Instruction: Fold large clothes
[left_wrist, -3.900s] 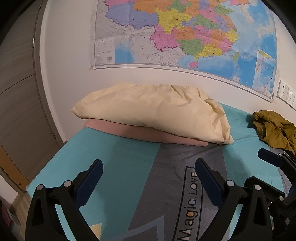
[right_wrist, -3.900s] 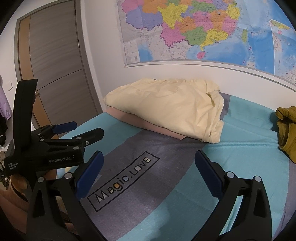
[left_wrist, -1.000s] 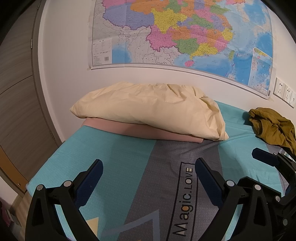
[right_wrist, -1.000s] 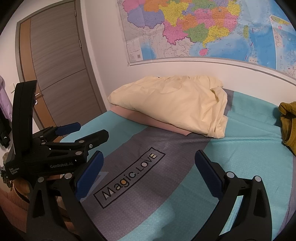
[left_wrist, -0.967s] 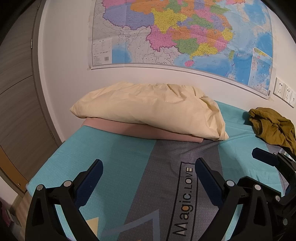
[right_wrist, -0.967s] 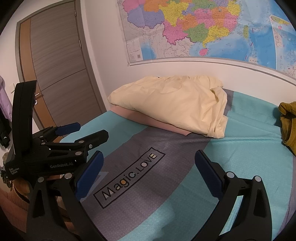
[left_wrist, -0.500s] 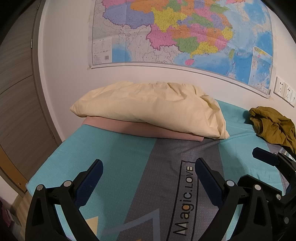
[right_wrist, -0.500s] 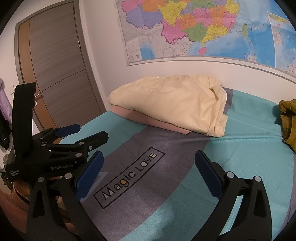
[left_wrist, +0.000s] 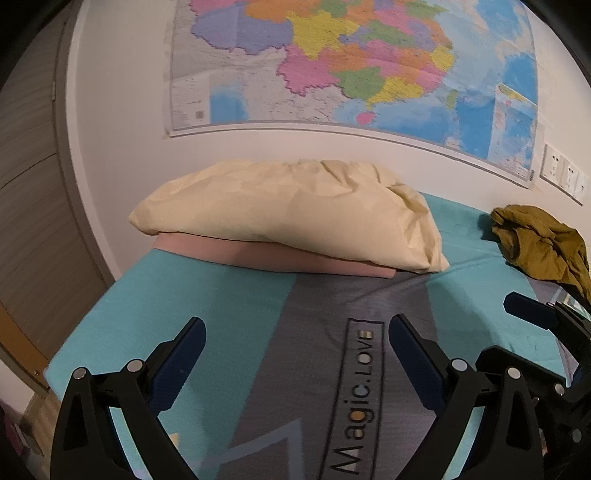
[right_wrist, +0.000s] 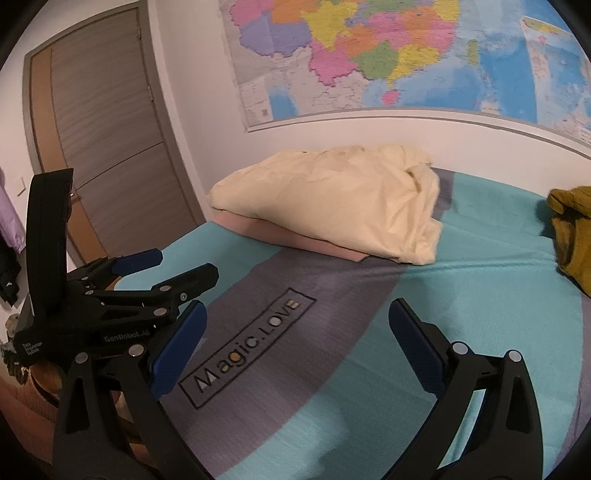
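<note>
Landmark = cream pillow (left_wrist: 288, 214), lying at the head of the bed on top of a flat pink pad (left_wrist: 273, 258), w/ a big coloured wall map (left_wrist: 351, 62) above it.

Far left of the pillow: grey-brown door (right_wrist: 107, 147) w/ wood trim, seen best in the right wrist view.

Left gripper (left_wrist: 297, 343) hovers over the bedsheet (left_wrist: 192, 306), in front of the pillow and well short of it; fingers spread wide, nothing between them. In the right wrist view the same tool (right_wrist: 162, 273) shows from the side, low and left of the pillow, also parted.

Between the grippers and the pillow: grey band of the sheet w/ a boxed "Magic.LOVE" print (right_wrist: 251, 343); teal on both sides.

Right gripper (right_wrist: 297, 343) also over the sheet, in front of the pillow, jaws wide apart & empty. One blue tip of it (left_wrist: 524, 308) pokes into the left wrist view at the right edge.

Right of the pillow, well apart: olive-brown garment (left_wrist: 543, 243), crumpled in a heap on the teal sheet near the wall, not touched by either tool. In the right wrist view it's cut off by the frame edge (right_wrist: 572, 236).

Above the garment: white wall sockets (left_wrist: 563, 173).
</note>
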